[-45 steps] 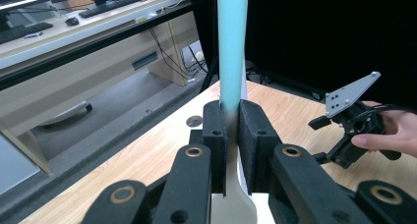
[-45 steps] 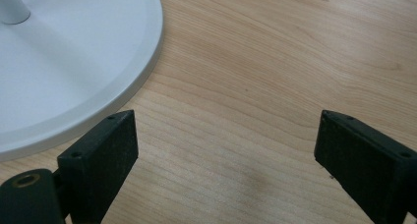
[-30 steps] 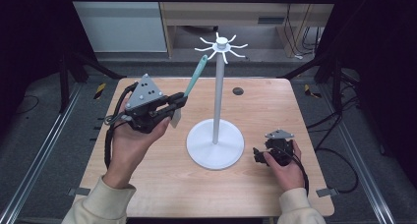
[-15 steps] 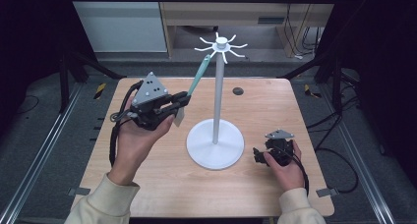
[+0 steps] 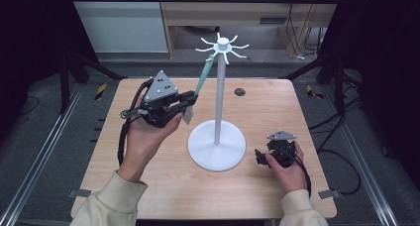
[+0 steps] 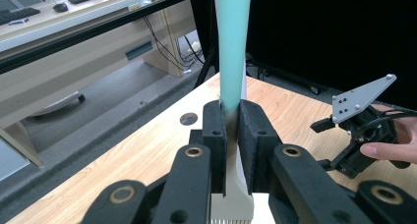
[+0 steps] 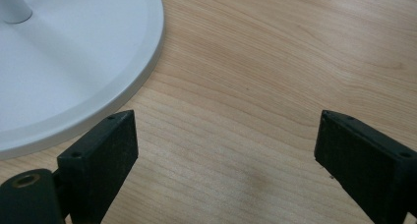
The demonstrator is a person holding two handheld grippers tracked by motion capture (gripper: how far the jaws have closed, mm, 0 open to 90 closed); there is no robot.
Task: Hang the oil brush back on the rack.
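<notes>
Above the left half of the wooden table (image 5: pixel 148 186), the left gripper (image 5: pixel 185 103) holds a teal-handled brush (image 5: pixel 203 76) raised toward the white hook stand (image 5: pixel 218 107). Its jaws are clamped on the lower handle, just above the pale bristle head; the handle slopes up and away, its tip close beside one of the radiating hooks (image 5: pixel 208 50) at the stand's crown. Whether the tip has caught that hook cannot be told. In the left gripper view, the brush (image 6: pixel 232 42) rises straight between the black jaws. The right gripper (image 5: pixel 262 156) rests low on the table just beside the stand's round base (image 7: pixel 74 62), jaws spread wide and empty. Judged progress: lifting and approach are done; hooking the brush on and releasing it remain.
</notes>
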